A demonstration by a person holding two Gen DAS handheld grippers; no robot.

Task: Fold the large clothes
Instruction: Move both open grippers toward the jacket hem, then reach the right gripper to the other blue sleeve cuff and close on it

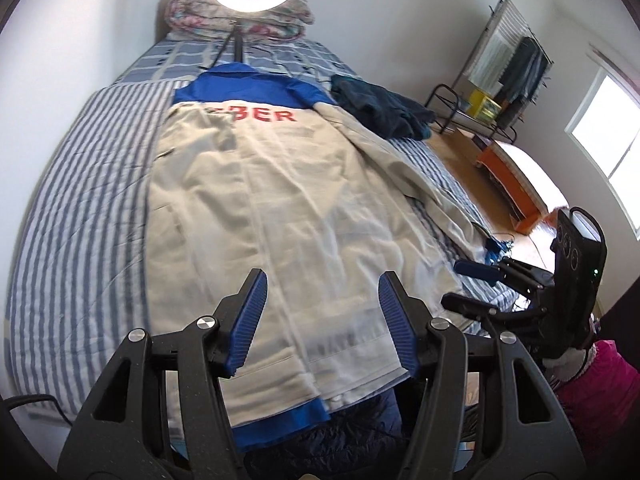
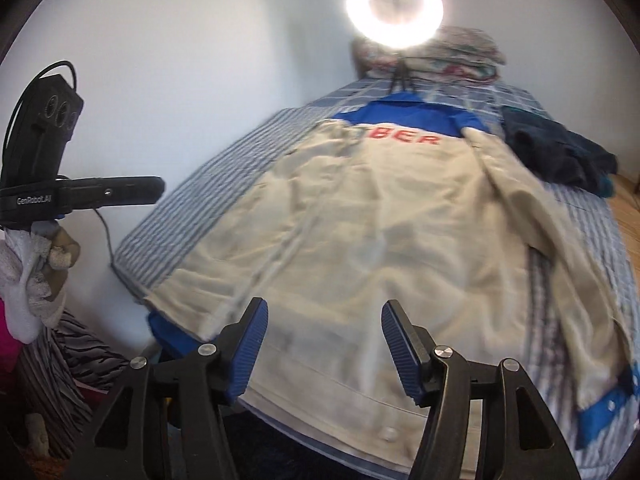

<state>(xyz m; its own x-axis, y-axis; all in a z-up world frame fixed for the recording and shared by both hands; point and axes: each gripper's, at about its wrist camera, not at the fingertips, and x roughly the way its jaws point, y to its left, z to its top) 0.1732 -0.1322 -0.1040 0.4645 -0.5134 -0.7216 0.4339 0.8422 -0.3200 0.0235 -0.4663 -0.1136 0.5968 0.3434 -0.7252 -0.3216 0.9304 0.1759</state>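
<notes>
- One large cream jacket (image 1: 280, 200) lies spread on the bed, back up, with a blue yoke and collar at the far end, red letters "BER" across the upper back, and a blue band along the near hem.
- One of its sleeves (image 2: 560, 280) trails off along the right edge of the bed, ending in a blue cuff.
- One dark teal garment (image 1: 380, 106) sits in a heap just beside the jacket's far right shoulder.
- One striped blue-and-white bed cover (image 1: 80, 200) lies under the jacket; one folded floral quilt (image 1: 240, 12) is stacked at the head of the bed.
- One lit ring light (image 2: 395, 4) stands on a small tripod on the bed beyond the collar.
- Two grippers: the left gripper (image 1: 322, 320) hangs above the near hem, jaws parted wide, nothing between the blue pads.
- The right gripper (image 2: 325, 350) is likewise spread apart over the hem, holding nothing and touching no cloth.
- One clothes rack (image 1: 508, 68) stands by the window on the right.
</notes>
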